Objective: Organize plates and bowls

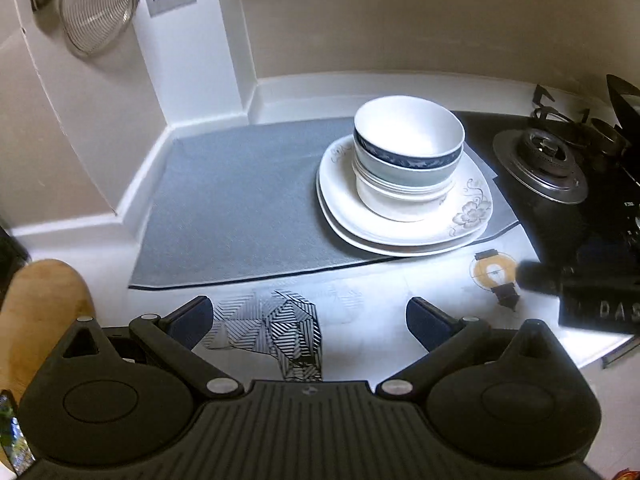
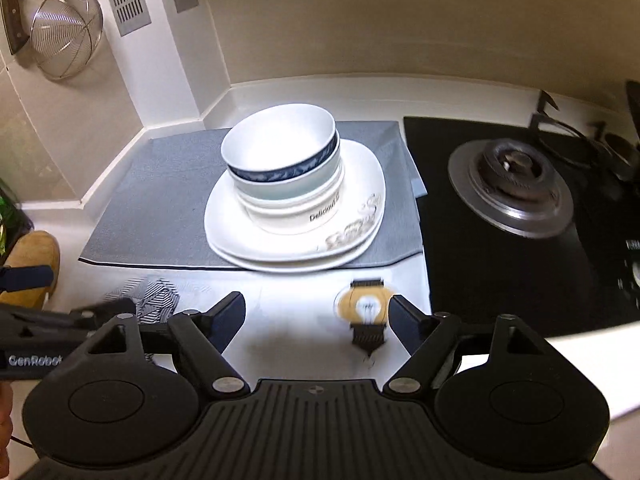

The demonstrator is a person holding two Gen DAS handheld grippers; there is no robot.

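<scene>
A stack of bowls [image 1: 406, 160] [image 2: 284, 176] stands on two white plates [image 1: 404, 224] [image 2: 296, 248] with a flower print, on a grey mat [image 1: 240, 208] [image 2: 160, 208]. The top bowl [image 1: 408, 132] [image 2: 280, 148] is white with a dark blue band. My left gripper [image 1: 308, 320] hangs open over the counter, well in front of the stack, with nothing between its fingers. My right gripper [image 2: 316, 316] is open too, in front of the plates and apart from them, and holds nothing. The right gripper shows blurred at the right edge of the left wrist view.
A black gas hob [image 1: 560, 184] [image 2: 520, 216] with a metal burner lies right of the mat. A wire strainer [image 1: 96, 12] [image 2: 66, 32] hangs on the wall at the left. A wooden board [image 1: 40, 320] [image 2: 32, 264] sits at the near left. Printed stickers mark the white counter [image 1: 360, 304].
</scene>
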